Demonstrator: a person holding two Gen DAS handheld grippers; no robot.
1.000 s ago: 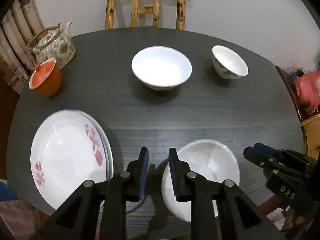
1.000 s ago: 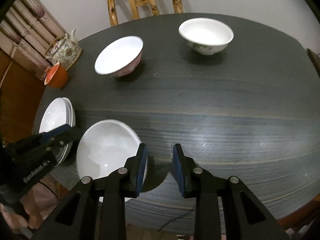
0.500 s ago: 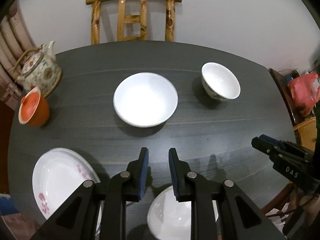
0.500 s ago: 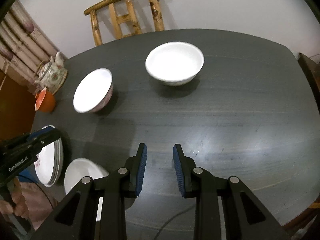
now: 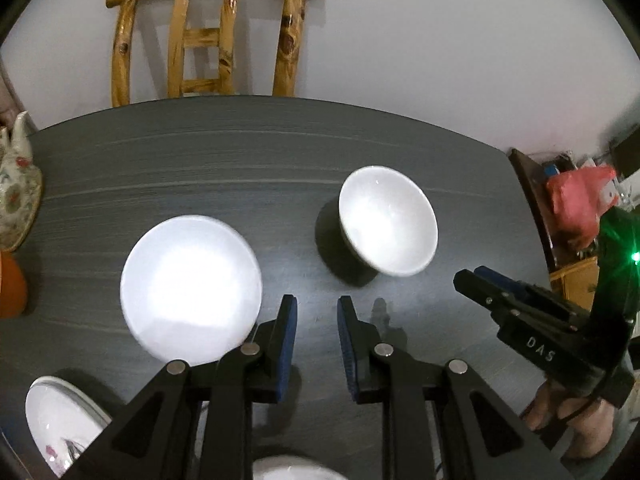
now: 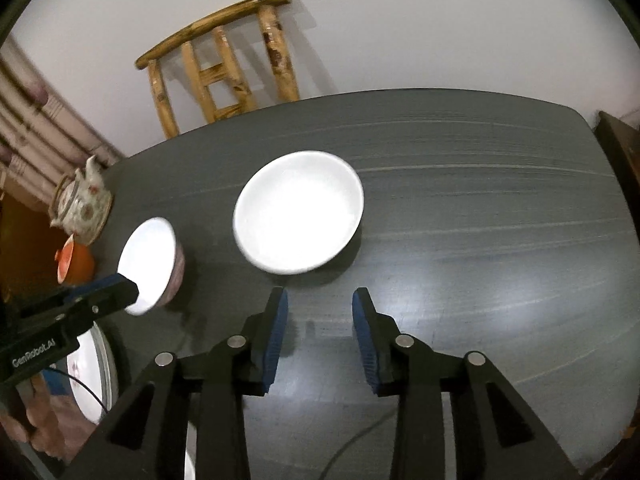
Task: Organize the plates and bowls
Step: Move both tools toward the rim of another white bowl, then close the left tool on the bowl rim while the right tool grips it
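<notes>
While both hover empty, left gripper (image 6: 136, 290) marked "GenRobot.AI" slightly parted, right gripper (image 6: 318, 332) marked "DAS" opening.

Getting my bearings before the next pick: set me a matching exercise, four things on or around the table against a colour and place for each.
Things:
1. chair
2. teapot
3. cup
4. bag

Descriptions:
A. orange, at the left edge of the table
B. red, off the table to the right
C. pale with a flower pattern, at the left edge
D. yellow-brown wood, behind the far edge

Pairs: 1-D; 2-C; 3-A; 4-B
</notes>
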